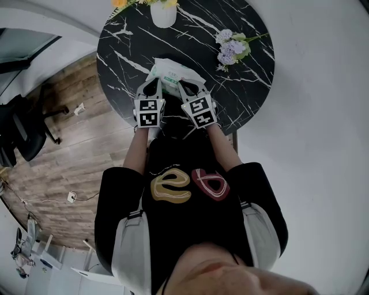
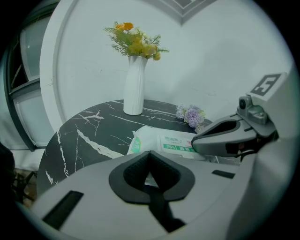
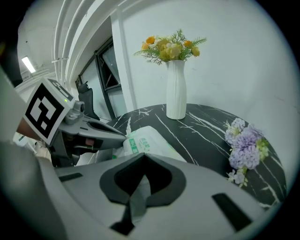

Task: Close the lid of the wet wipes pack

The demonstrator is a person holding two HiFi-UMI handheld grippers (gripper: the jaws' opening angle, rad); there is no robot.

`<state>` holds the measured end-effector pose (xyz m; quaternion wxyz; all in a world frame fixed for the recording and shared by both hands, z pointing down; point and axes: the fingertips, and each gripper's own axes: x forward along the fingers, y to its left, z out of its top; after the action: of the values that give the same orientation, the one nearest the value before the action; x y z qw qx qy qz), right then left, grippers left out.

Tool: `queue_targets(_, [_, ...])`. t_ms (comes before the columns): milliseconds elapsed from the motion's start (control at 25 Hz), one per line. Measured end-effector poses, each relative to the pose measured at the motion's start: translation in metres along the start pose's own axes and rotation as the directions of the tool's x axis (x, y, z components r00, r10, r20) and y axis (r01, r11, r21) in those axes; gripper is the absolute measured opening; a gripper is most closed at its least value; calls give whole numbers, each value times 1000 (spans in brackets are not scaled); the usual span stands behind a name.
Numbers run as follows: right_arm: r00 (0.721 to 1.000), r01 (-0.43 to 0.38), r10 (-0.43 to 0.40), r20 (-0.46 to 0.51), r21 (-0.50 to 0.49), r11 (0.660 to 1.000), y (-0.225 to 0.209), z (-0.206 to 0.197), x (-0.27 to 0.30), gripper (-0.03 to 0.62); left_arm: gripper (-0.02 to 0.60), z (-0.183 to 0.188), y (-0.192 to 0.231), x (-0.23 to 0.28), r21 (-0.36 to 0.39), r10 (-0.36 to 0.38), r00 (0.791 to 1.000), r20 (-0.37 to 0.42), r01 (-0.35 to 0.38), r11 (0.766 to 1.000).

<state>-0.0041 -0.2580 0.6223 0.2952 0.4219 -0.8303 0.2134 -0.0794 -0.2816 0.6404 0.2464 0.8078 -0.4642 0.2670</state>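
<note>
The pack (image 2: 161, 139) is white soft film with a pale label panel on top. That panel carries 1 line of small print and a green band with digits that seem to start with 7; the rest is too small to read. A green patch marks its end. It lies on the near part of the black marble table (image 1: 124, 63), in front of the vase (image 1: 163, 14) and left of the purple flowers (image 1: 232, 49). Whether the lid is up or down cannot be made out.

The left gripper (image 1: 153, 84) touches the pack's near edge, jaws together, a white sliver showing behind the pads. The right gripper (image 1: 185, 86) sits just beside it, jaws closed on a pale fold of the pack.
</note>
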Motion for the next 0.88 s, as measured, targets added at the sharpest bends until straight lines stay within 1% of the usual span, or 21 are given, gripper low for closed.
queue_targets(320, [1000, 3, -4, -16, -9, 1000, 2, -2, 2, 11, 17, 0, 1, 0, -7, -4, 1000, 5, 4, 1000])
queue_targets(480, [999, 27, -29, -36, -61, 998, 2, -2, 1, 12, 17, 0, 1, -1, -4, -5, 1000, 3, 5, 1000])
queue_targets(800, [998, 37, -42, -55, -93, 995, 2, -1, 3, 11, 17, 0, 1, 0, -4, -7, 1000, 1, 7, 1000])
queue_targets(880, [997, 38, -46, -66, -115, 993, 3, -2, 4, 11, 17, 0, 1, 0, -4, -10, 1000, 3, 10, 1000])
